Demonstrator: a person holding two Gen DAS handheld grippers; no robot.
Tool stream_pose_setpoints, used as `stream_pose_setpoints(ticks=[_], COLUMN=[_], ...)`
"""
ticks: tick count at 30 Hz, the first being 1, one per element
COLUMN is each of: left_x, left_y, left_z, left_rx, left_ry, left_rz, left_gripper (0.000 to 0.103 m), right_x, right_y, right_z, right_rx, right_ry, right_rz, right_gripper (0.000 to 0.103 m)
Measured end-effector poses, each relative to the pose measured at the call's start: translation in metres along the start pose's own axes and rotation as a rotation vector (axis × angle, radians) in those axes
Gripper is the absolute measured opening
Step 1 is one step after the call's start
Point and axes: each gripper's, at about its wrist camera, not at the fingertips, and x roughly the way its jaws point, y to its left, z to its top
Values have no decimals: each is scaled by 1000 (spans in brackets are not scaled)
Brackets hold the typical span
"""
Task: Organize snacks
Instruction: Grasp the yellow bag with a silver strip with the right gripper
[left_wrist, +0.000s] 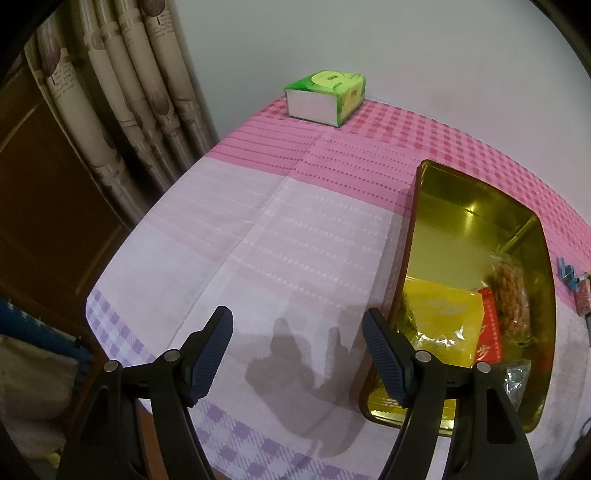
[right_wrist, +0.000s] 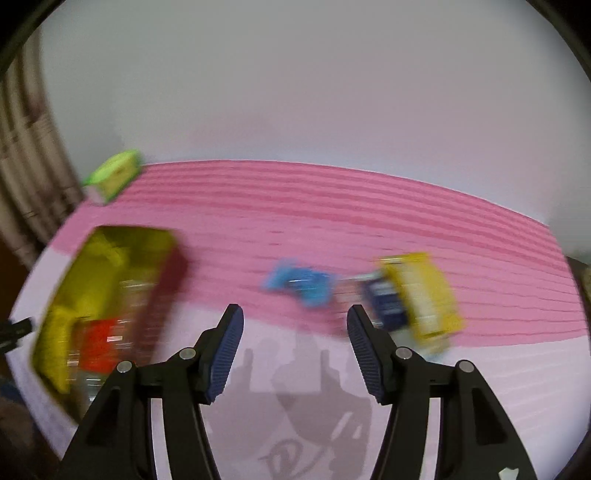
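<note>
Nearest the lens in the left wrist view, the left hand-held gripper hangs over the near edge of the worktop with its fingers apart and nothing between them, its shadow on the cloth below. In the right wrist view the right hand-held gripper also has its fingers apart over bare cloth, holding nothing; that picture is heavily blurred.

The worktop is covered by a pink and lilac checked cloth and stands against a pale wall, with patterned curtains at the far left. On its right part, just right of the left gripper, sits an open gold tin, its far half bare. In its near half lie the snacks: a yellow packet, a red packet beside it, a clear bag of brown snacks against the right wall, and a crinkled clear wrapper at the near end.

A green tissue pack stands at the far edge, well apart from the tin.

Right of the tin, on the cloth, lie a blue packet and, further right, a yellow-and-dark-blue packet; blur hides their details.
</note>
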Motion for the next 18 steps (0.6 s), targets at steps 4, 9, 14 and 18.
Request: stream_pose_setpoints(ticks=[4,9,14,18], left_x=[-3,2,0,-2], left_y=[-2,-4,-8,-11], left_z=[-1,-2,-2,-2], left_rx=[11,15,23,1], left_ry=[-36,-37,-68,-80], left_rz=[6,-4,9,-7], left_gripper=[73,73,73,73], right_x=[20,46,71,83], right_y=[-52,-89,-104,-103], right_z=[9,16,19,15], right_rx=[33,72,92,62], right_ry=[26,60,94,111], right_rz=[-28,36,149,171], right_gripper=[59,64,65,67])
